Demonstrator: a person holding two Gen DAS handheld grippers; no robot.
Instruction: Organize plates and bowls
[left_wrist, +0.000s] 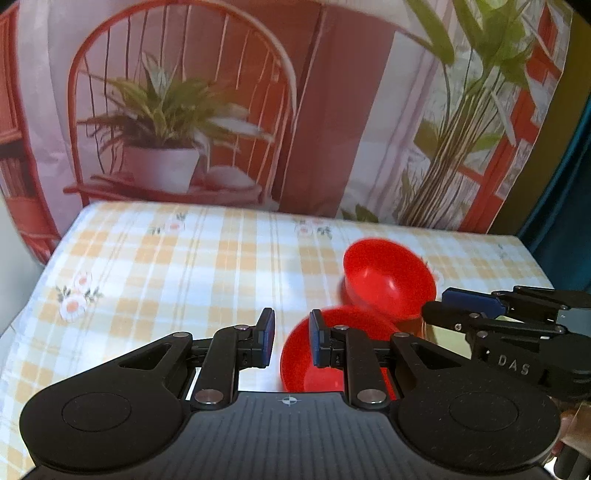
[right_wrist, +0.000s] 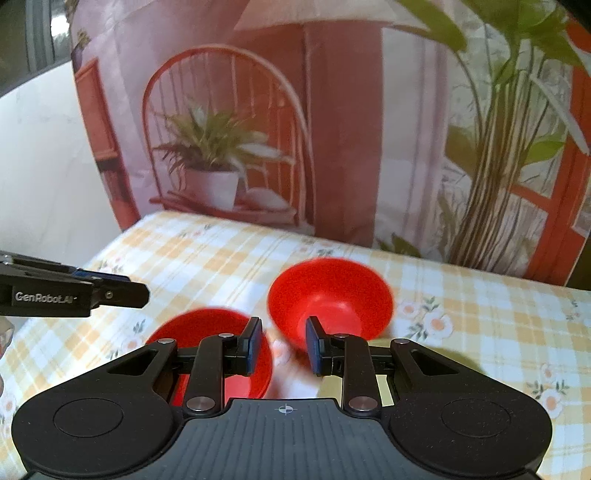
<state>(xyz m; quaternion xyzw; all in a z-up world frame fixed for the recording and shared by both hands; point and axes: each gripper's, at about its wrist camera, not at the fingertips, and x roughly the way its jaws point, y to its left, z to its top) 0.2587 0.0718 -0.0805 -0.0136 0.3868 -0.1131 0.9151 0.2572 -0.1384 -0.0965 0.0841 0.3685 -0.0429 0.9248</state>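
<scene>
A: Right, left wrist view first. left gripper (left_wrist: 291, 339) low over the bench (left_wrist: 155, 266), jaws nearly closed, narrow gap, nothing between them. Near bowl (left_wrist: 314, 365) sitting just behind the right-hand pad, partly hidden by the linkage. Far bowl (left_wrist: 388, 280) tipped, mouth facing the camera, rim close to or touching the near one; cannot tell which. right gripper (left_wrist: 436, 306) coming in from the side, tip just beside the far bowl.

B: Risk there?

A: Gap too narrow to slip over a rim as it stands. Pushing in like this would shove the near bowl across the checked cloth (left_wrist: 110, 295) instead of gripping. Two grippers crowding the same spot, so a knock between them possible.

B: Right wrist view?

A: Same story. Right gripper jaws also almost closed, empty. Near bowl under the left-hand pad, far bowl just behind the right-hand pad, blurred. Left gripper's tip showing at the left edge, apart from both bowls. No plates visible in either view.

B: Worst case?

A: Tipped bowl looks unstable; a nudge could roll it toward the bench edge. Smooth plastic by the look of it, thin rim, so a shallow pinch likely to slip. Cloth could bunch if dragged. Blur hides exact contact, so clearance hard to judge.
</scene>
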